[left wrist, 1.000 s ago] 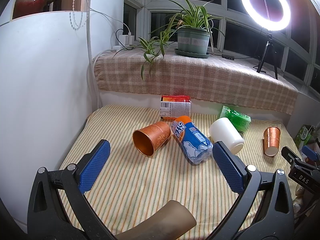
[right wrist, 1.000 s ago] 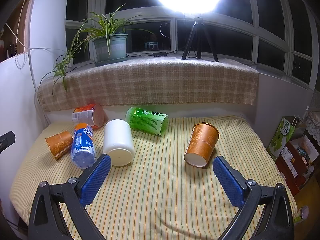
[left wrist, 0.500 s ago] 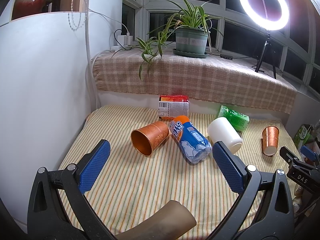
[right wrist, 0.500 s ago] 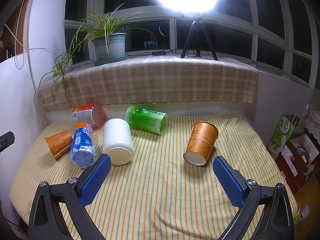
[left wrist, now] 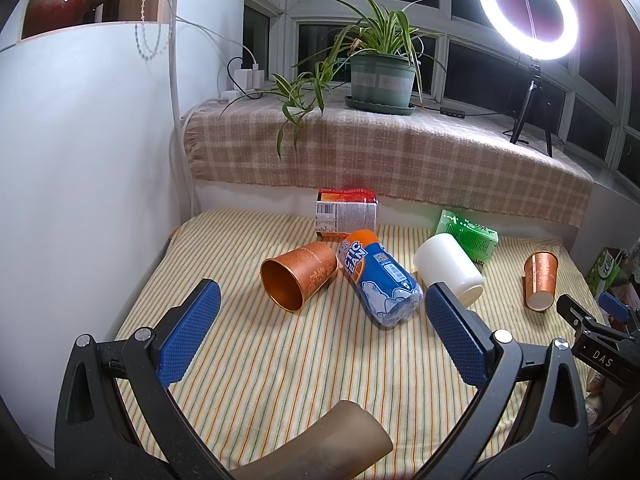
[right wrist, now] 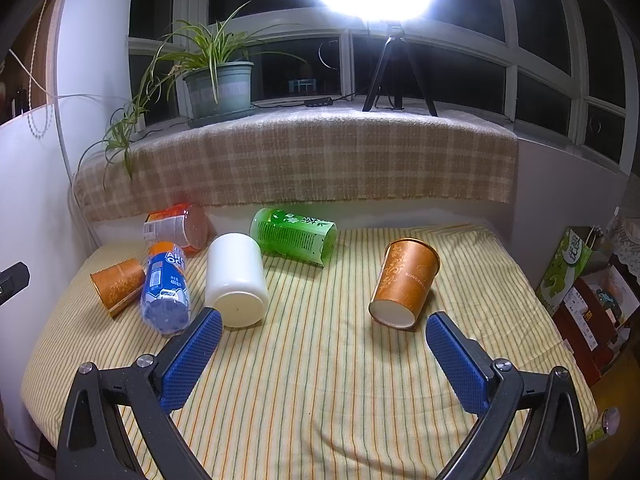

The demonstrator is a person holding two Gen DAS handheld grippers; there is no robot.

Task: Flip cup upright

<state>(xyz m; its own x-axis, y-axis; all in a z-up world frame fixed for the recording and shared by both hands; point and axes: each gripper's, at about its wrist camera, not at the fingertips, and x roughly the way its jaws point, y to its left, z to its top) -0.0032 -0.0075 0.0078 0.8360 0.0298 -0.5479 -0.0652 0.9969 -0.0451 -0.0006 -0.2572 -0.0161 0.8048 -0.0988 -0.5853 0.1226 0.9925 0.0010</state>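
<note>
Two orange paper cups lie on their sides on the striped cloth. One cup (left wrist: 299, 281) lies left of centre with its open mouth toward my left gripper (left wrist: 320, 312); it also shows in the right wrist view (right wrist: 117, 285). The other cup (right wrist: 405, 282) lies on the right, its base toward my right gripper (right wrist: 322, 340), which is open and empty just short of it; this cup also shows in the left wrist view (left wrist: 541, 280). My left gripper is open and empty, short of the left cup.
A blue bottle (left wrist: 380, 283), a white cylinder (left wrist: 448, 270), a green container (left wrist: 468, 234) and an orange-red package (left wrist: 347, 216) lie on the cloth. A potted plant (left wrist: 380, 80) and ring light tripod (left wrist: 530, 108) stand on the sill. A white wall (left wrist: 80, 184) is on the left.
Both views have shifted only slightly; the objects have not moved and both grippers stay open.
</note>
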